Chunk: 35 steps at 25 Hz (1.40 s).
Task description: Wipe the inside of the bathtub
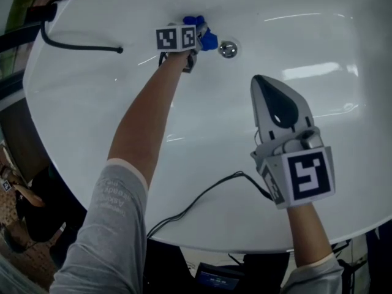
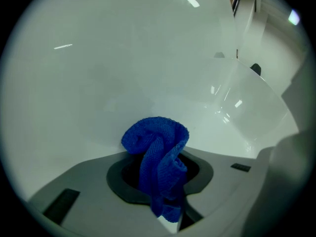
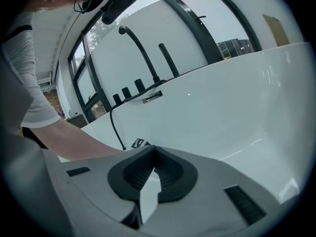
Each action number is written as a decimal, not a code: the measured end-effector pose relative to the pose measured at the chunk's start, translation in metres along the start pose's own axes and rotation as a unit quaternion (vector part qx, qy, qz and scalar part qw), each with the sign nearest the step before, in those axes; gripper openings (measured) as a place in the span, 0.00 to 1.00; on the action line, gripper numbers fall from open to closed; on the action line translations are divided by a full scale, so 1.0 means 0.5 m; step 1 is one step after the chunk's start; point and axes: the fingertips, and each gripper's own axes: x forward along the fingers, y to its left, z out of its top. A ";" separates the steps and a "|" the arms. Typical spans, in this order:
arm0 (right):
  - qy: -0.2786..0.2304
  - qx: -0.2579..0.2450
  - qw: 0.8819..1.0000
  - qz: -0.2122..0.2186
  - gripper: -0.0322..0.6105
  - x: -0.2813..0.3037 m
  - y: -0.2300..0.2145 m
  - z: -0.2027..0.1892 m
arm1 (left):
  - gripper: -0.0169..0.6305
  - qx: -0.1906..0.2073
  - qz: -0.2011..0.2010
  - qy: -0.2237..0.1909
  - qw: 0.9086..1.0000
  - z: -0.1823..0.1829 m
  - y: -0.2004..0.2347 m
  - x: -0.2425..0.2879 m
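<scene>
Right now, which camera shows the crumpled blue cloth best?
The left gripper view: the crumpled blue cloth fills its centre, pinched in the left claw. The head view shows only a small blue scrap; the right gripper view shows nothing clear of it.

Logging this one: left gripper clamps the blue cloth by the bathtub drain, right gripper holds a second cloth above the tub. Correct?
Not quite. The right gripper holds no cloth: the right gripper view shows its jaws together with nothing between them. The rest stands: the left gripper clamps the blue cloth by the drain.
</scene>
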 end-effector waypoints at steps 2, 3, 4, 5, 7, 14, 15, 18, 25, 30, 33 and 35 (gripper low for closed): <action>-0.004 0.007 1.000 0.005 0.07 0.002 0.004 0.000 | 0.19 0.006 0.009 -0.004 1.000 -0.010 0.004 0.012; -0.007 0.011 1.000 0.007 0.07 0.001 0.006 0.004 | 0.19 0.008 0.014 -0.005 1.000 -0.017 0.005 0.018; -0.011 0.014 1.000 0.008 0.07 0.001 0.008 0.010 | 0.19 0.010 0.019 -0.006 1.000 -0.023 0.007 0.023; -0.016 0.014 1.000 0.008 0.07 0.002 0.009 0.019 | 0.19 0.013 0.025 -0.007 1.000 -0.028 0.009 0.028; -0.022 0.010 1.000 0.005 0.07 0.006 0.010 0.031 | 0.19 0.018 0.036 -0.012 0.999 -0.034 0.011 0.039; 0.029 0.006 0.999 -0.042 0.07 0.013 -0.034 -0.012 | 0.19 0.014 0.069 -0.025 0.997 -0.062 0.009 0.078; 0.038 0.008 0.998 -0.051 0.07 0.013 -0.045 -0.021 | 0.19 0.018 0.073 -0.026 0.997 -0.065 0.006 0.083; 0.067 0.009 0.995 -0.077 0.07 0.018 -0.075 -0.054 | 0.19 0.027 0.075 -0.023 0.997 -0.075 -0.001 0.092; 0.121 0.043 0.986 -0.103 0.07 0.029 -0.124 -0.124 | 0.19 0.041 0.062 -0.005 0.997 -0.093 -0.023 0.103; 0.146 0.044 0.980 -0.128 0.07 0.048 -0.151 -0.193 | 0.19 0.062 0.050 0.004 0.997 -0.114 -0.045 0.105; 0.157 0.022 0.980 -0.124 0.07 0.091 -0.166 -0.207 | 0.19 0.065 0.044 0.012 0.997 -0.126 -0.057 0.104; 0.164 0.013 0.979 -0.122 0.07 0.120 -0.186 -0.219 | 0.19 0.069 0.027 0.033 0.997 -0.158 -0.085 0.106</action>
